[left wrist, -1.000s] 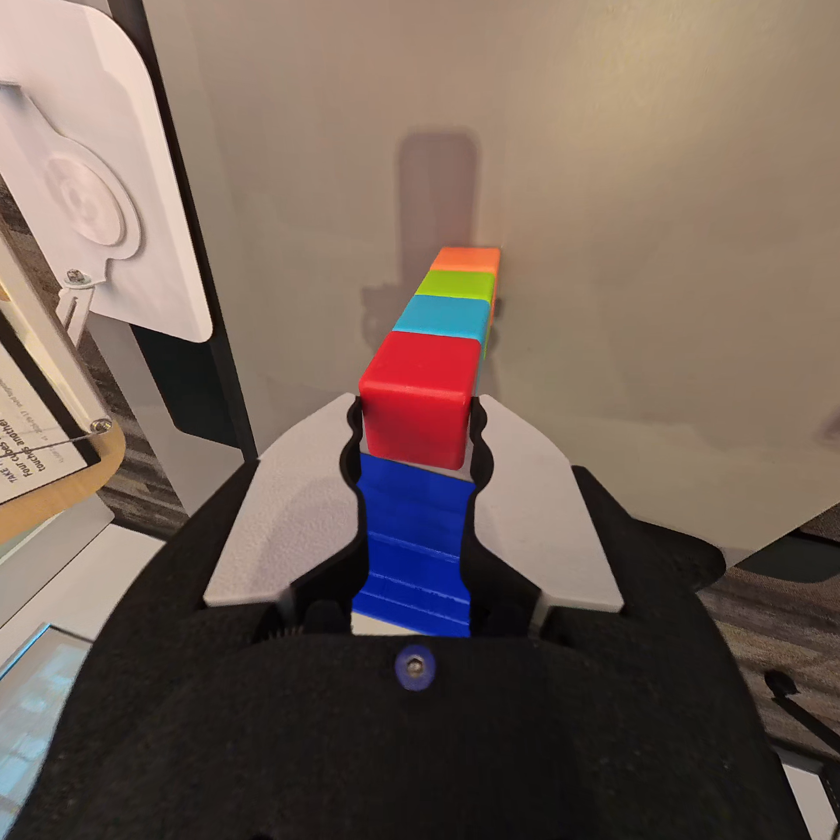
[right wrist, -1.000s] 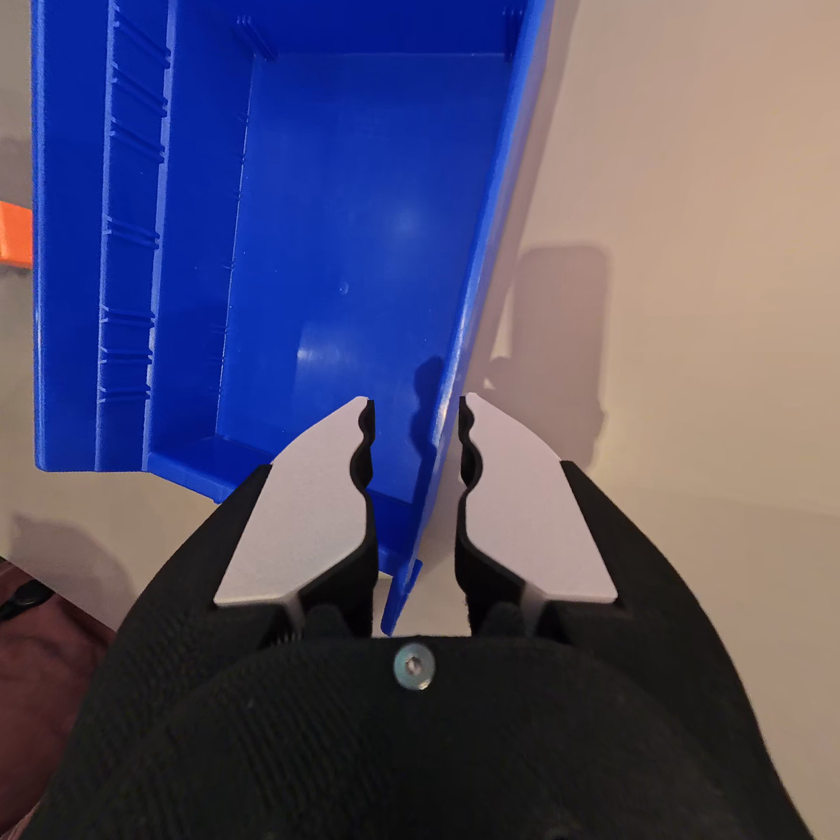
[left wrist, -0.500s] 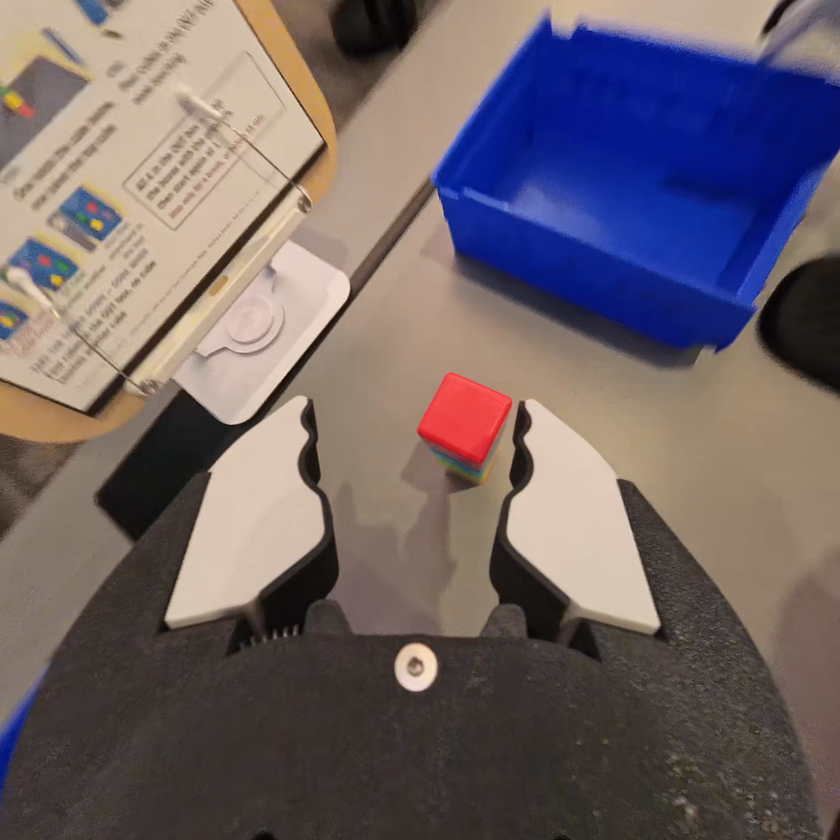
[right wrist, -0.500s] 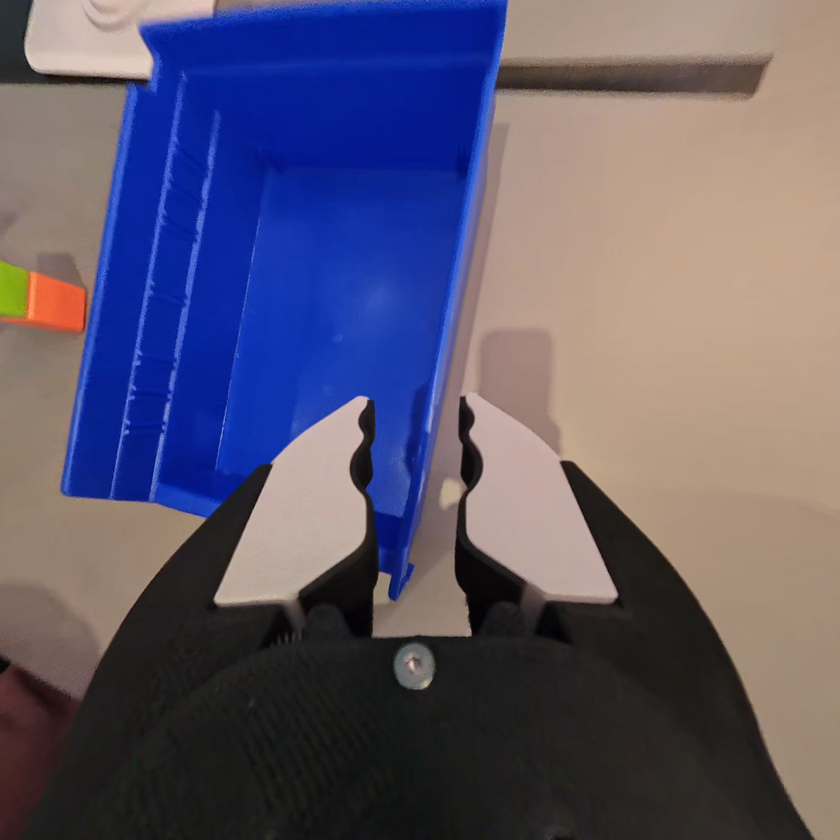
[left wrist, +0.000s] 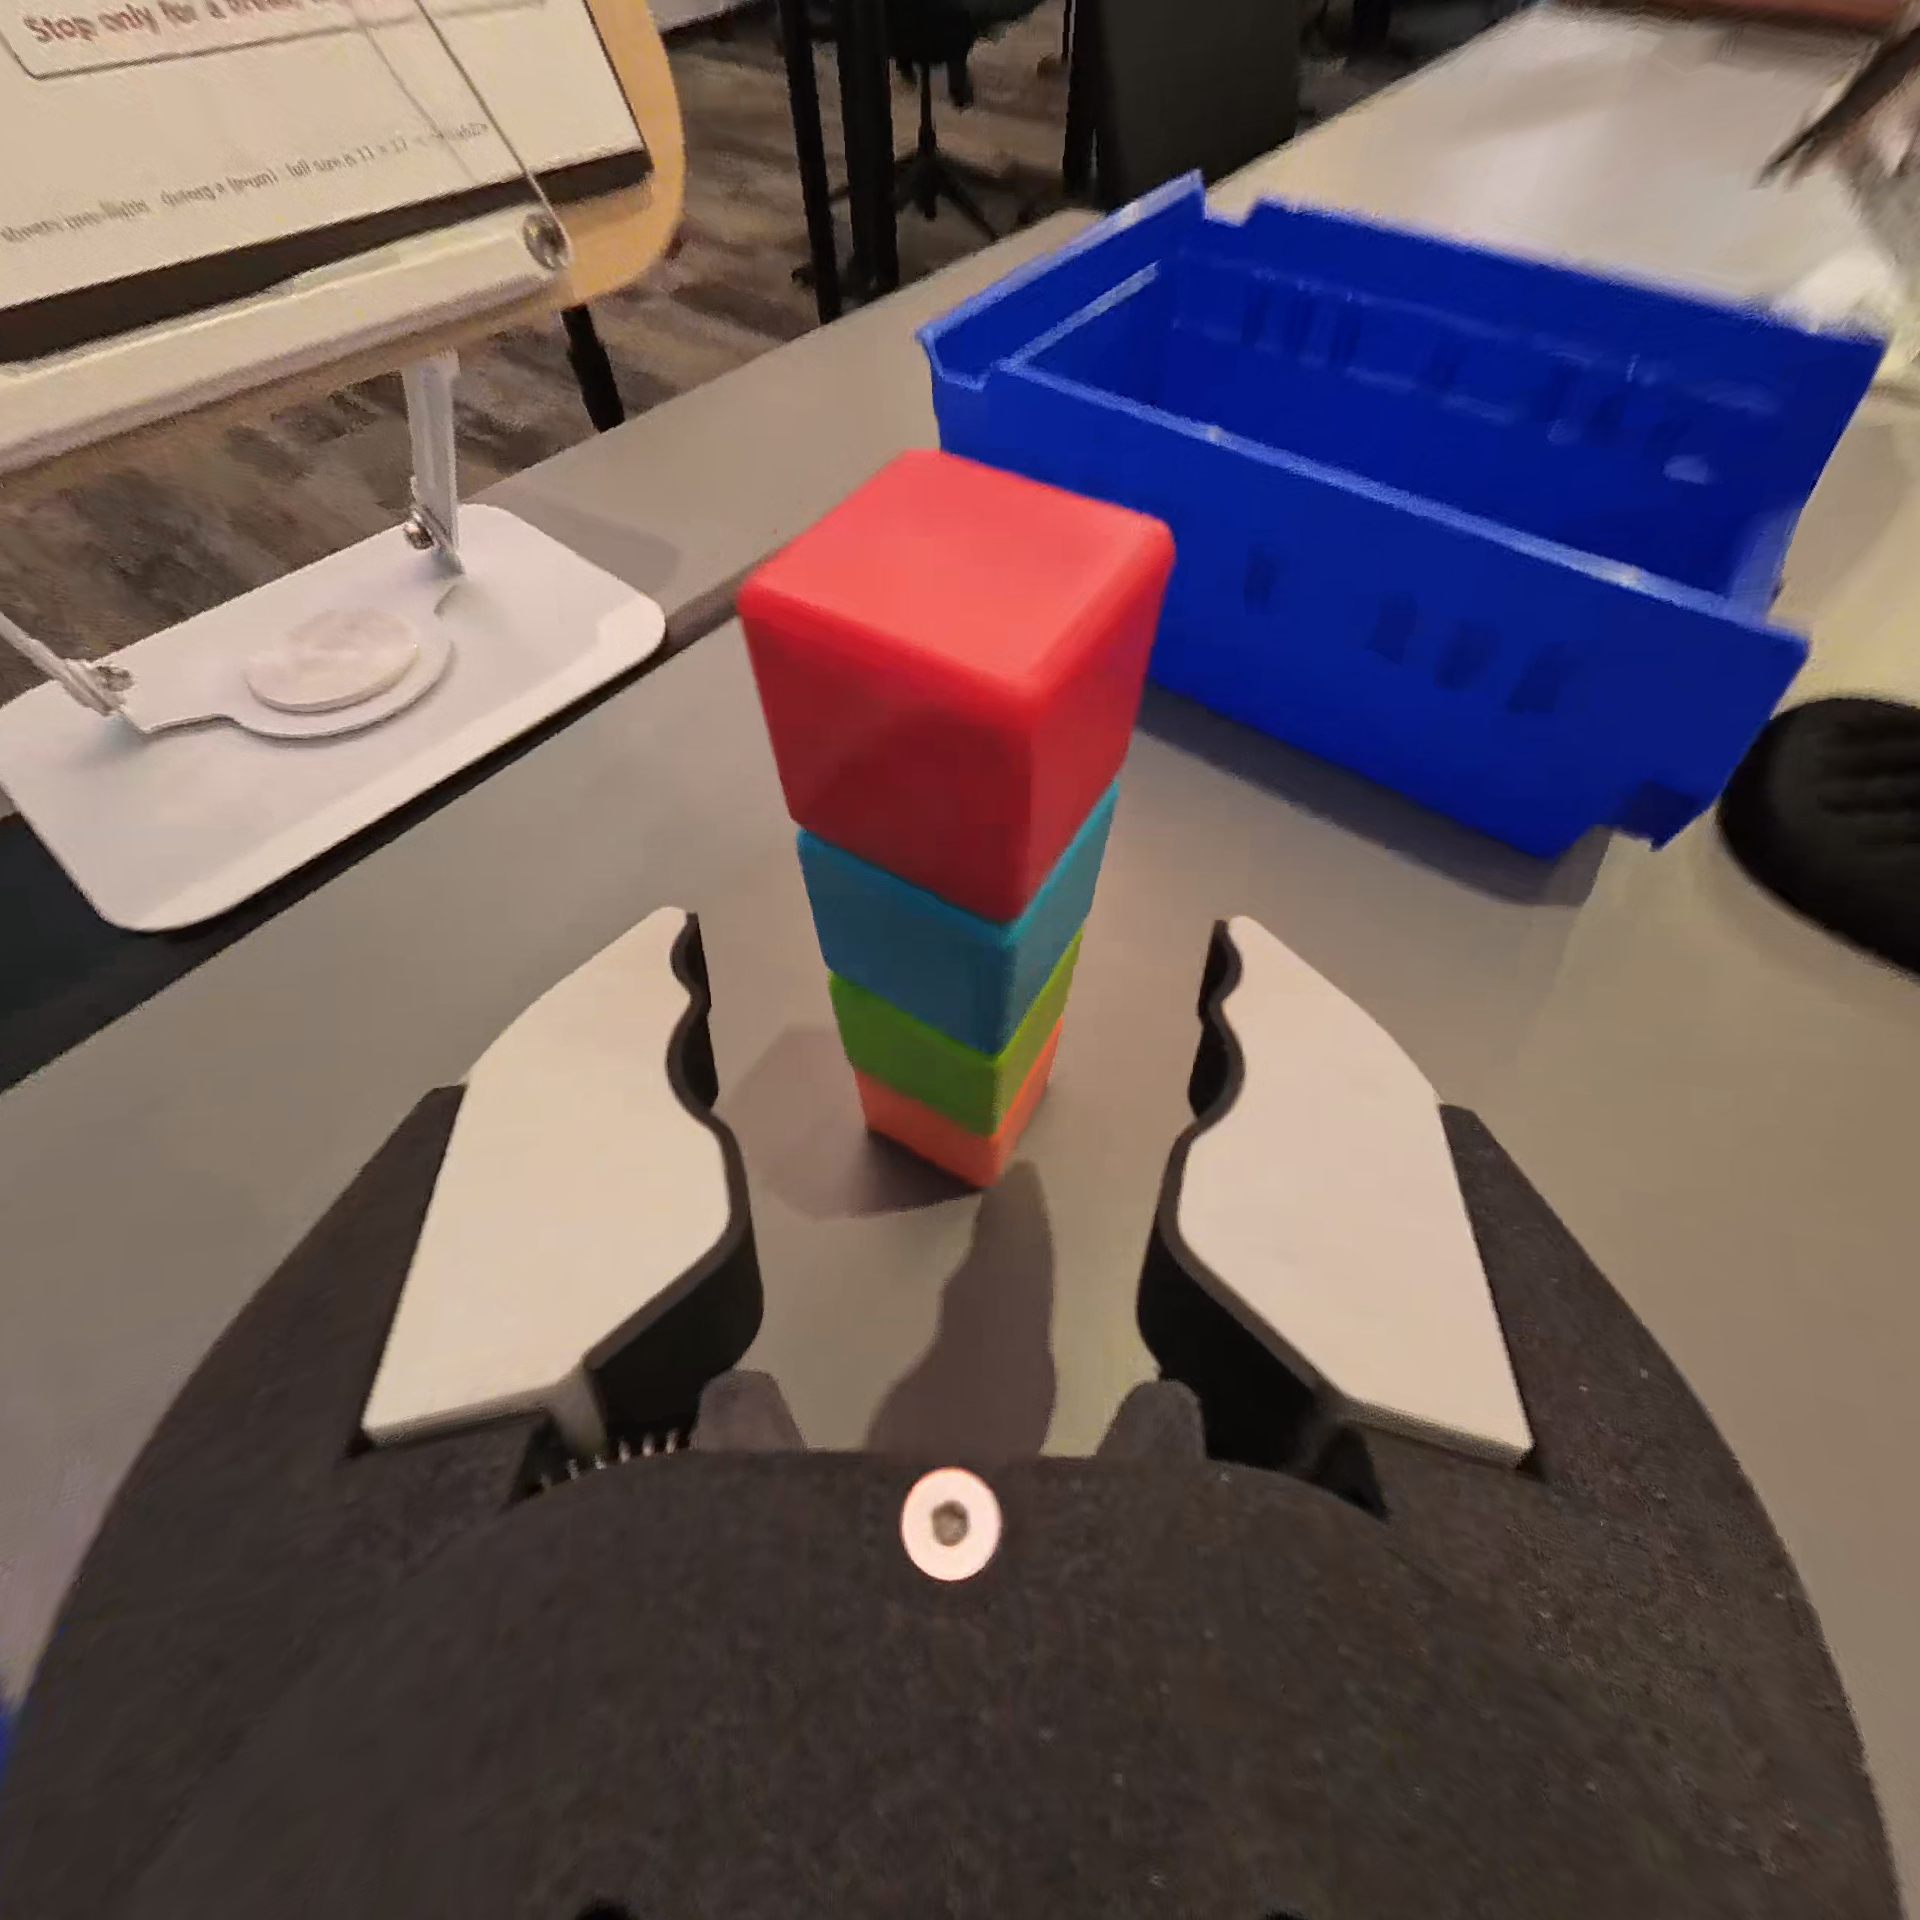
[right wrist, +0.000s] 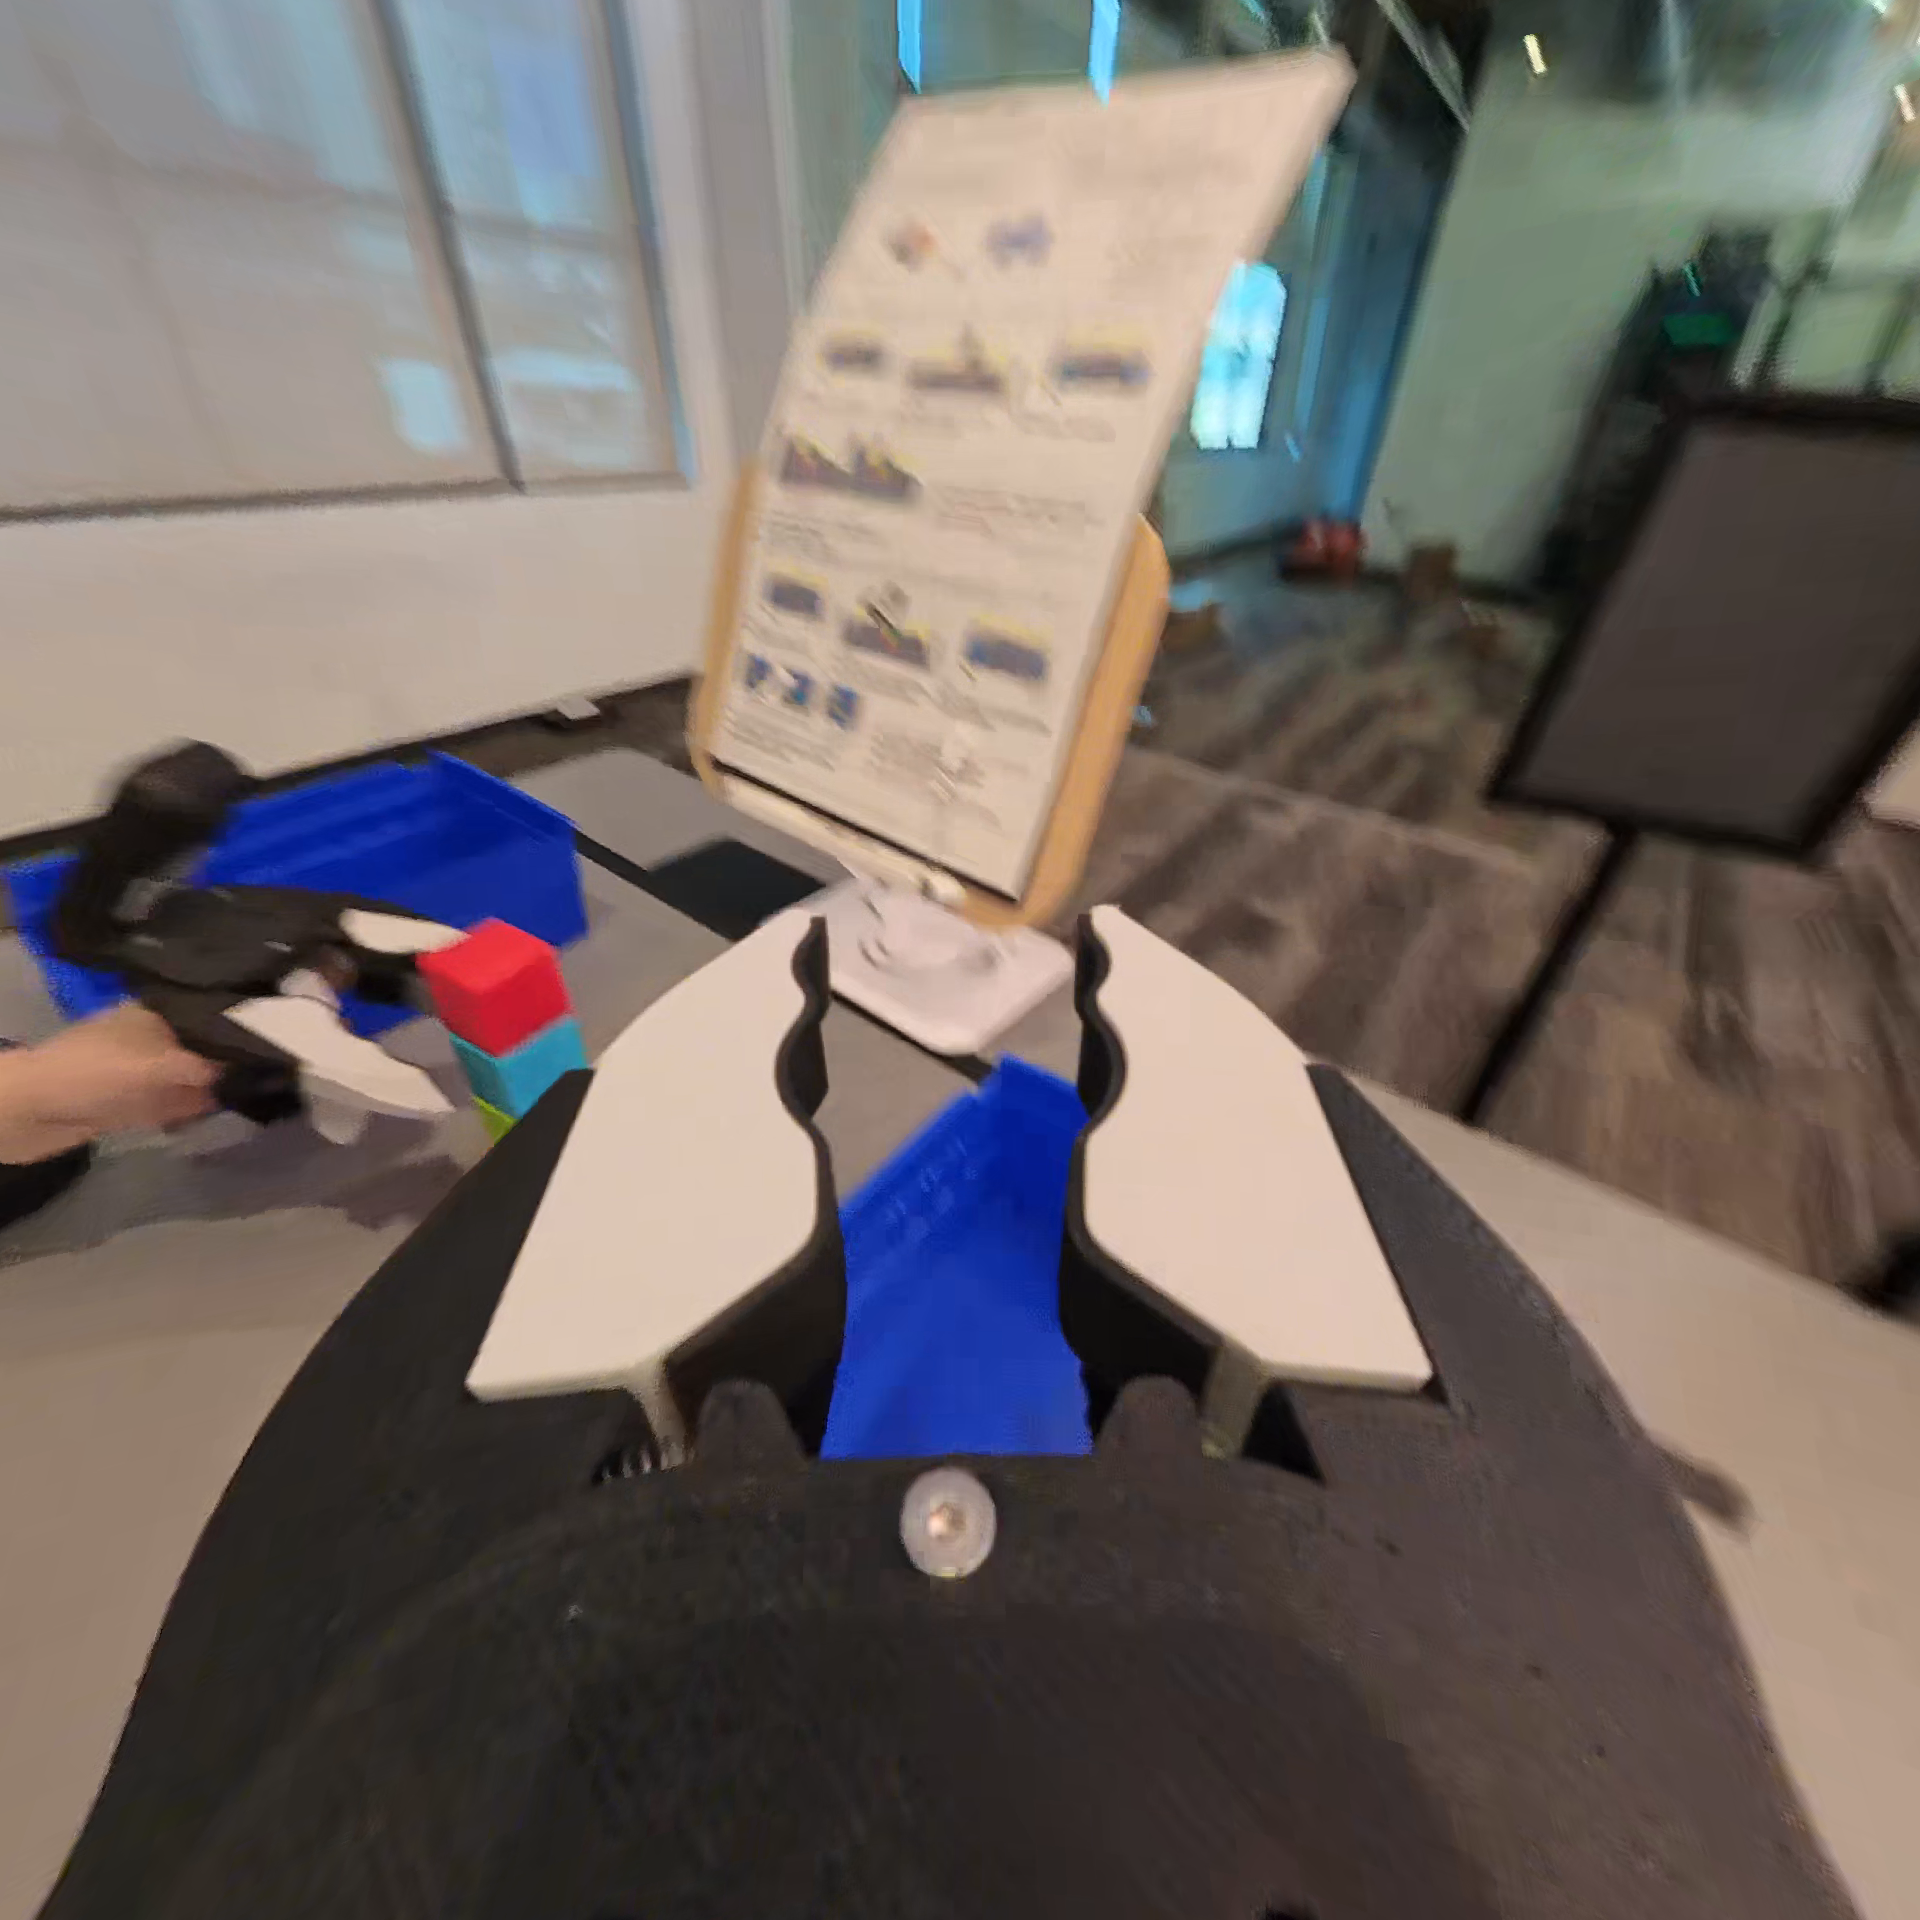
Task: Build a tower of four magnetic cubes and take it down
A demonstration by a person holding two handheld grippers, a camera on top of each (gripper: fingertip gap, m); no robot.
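A tower of four cubes stands on the grey table (left wrist: 1507,1091): red cube (left wrist: 935,665) on top, then teal cube (left wrist: 935,956), green cube (left wrist: 925,1049) and orange cube (left wrist: 935,1138) at the bottom. My left gripper (left wrist: 951,935) is open and empty, with one finger on each side of the tower's lower half, touching nothing. In the right wrist view the tower (right wrist: 504,997) stands at the left with the left gripper (right wrist: 343,997) beside it. My right gripper (right wrist: 951,997) is open and empty above the end of a blue bin (right wrist: 956,1247).
The empty blue bin (left wrist: 1403,582) sits just behind and right of the tower. A sheet holder on a white base (left wrist: 312,675) stands to the left; it also shows in the right wrist view (right wrist: 987,468). A second blue bin (right wrist: 416,852) lies behind the tower. The tips of one gripper are about 35 cm away from the tips of the other.
My left gripper let go of the red cube, opened wide and drew back and down. My right gripper swung up from looking down into the bin and opened a little wider.
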